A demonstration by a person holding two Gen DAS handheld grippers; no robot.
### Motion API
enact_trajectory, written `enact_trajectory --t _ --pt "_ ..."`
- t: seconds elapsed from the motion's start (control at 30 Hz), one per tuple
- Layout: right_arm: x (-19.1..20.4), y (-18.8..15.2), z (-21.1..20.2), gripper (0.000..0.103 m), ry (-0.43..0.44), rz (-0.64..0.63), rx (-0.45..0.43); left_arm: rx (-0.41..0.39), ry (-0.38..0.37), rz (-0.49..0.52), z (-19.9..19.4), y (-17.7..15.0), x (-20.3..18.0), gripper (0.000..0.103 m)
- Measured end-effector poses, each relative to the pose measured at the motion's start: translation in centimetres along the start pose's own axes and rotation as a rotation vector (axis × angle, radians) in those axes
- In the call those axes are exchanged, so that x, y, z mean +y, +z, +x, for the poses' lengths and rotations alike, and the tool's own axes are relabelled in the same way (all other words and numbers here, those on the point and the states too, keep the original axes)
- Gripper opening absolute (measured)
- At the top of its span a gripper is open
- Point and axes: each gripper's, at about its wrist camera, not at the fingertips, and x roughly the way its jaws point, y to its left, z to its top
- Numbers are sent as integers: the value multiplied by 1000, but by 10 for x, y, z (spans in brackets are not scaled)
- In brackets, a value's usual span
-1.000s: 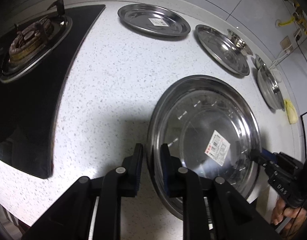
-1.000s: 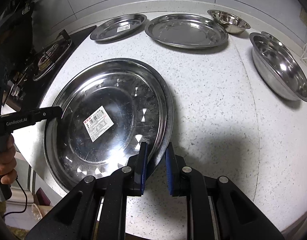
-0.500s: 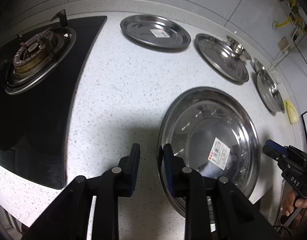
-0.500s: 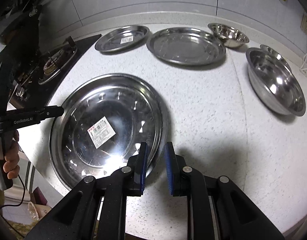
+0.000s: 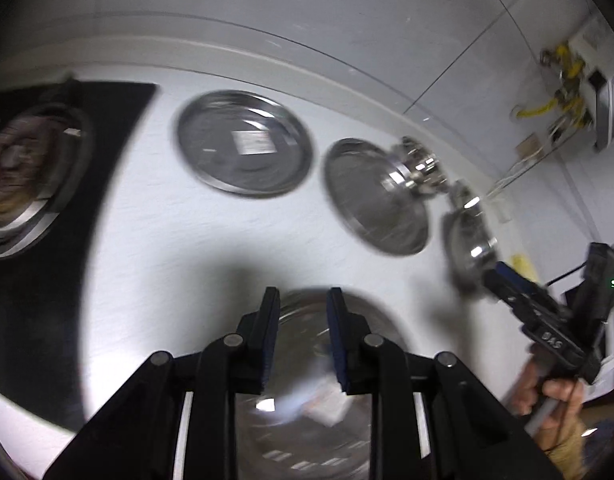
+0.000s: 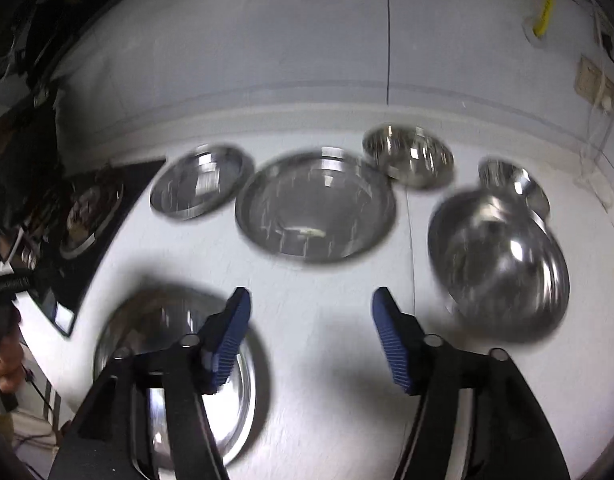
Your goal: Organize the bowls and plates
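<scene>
From the left wrist, the left gripper (image 5: pixel 301 332) had its jaws apart over the big plate (image 5: pixel 303 432), which lay flat on the table (image 5: pixel 155 248), gripping nothing. From the right wrist, the right gripper (image 6: pixel 311 336) had just spread its jaws wide, nothing between them (the plate (image 6: pixel 243 392) sat below-left). The next pick, I judged, wanted a slow, square approach to a rim, perhaps the bowl (image 6: pixel 503 264).

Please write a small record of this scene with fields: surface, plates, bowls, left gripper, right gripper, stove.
surface: white speckled counter
plates: large plate nearest, free; two more behind
bowls: large bowl, two small bowls
left gripper: jaws open, empty
right gripper: jaws just opened wide, empty
stove: gas burner, left
</scene>
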Motion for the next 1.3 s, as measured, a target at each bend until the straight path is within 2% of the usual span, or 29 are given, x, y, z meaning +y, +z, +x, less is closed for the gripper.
enact_trajectory --t 0.07,0.1,0.13,0.3,0.5,0.73,0.87,1.0,1.1,1.2,1.3 --pt "-6 20 8 69 1 17 1 15 1 1 17 14 -11 25" --pt "-10 34 17 72 24 12 20 25 -5 -3 28 23 -17 33" --pt "-12 40 22 74 39 11 30 44 -16 -13 39 31 -21 37" --pt "-39 76 75 74 89 108 176 110 -53 -100 87 59 -35 38" --pt "-54 90 112 74 47 121 261 169 -67 -175 128 74 -36 38" --pt "-54 97 139 77 7 84 314 174 1 -171 154 88 -34 38" --pt "-59 99 153 78 0 87 343 185 11 -175 162 92 -31 38" --pt "-64 101 162 78 12 97 358 235 24 -195 173 94 -27 38" --pt "-65 103 167 78 27 93 361 231 18 -196 174 97 -27 38" --pt "-64 104 172 74 0 77 365 224 9 -208 175 99 -24 38" --pt "-63 102 180 55 -21 61 384 221 -12 -215 175 100 -22 35"
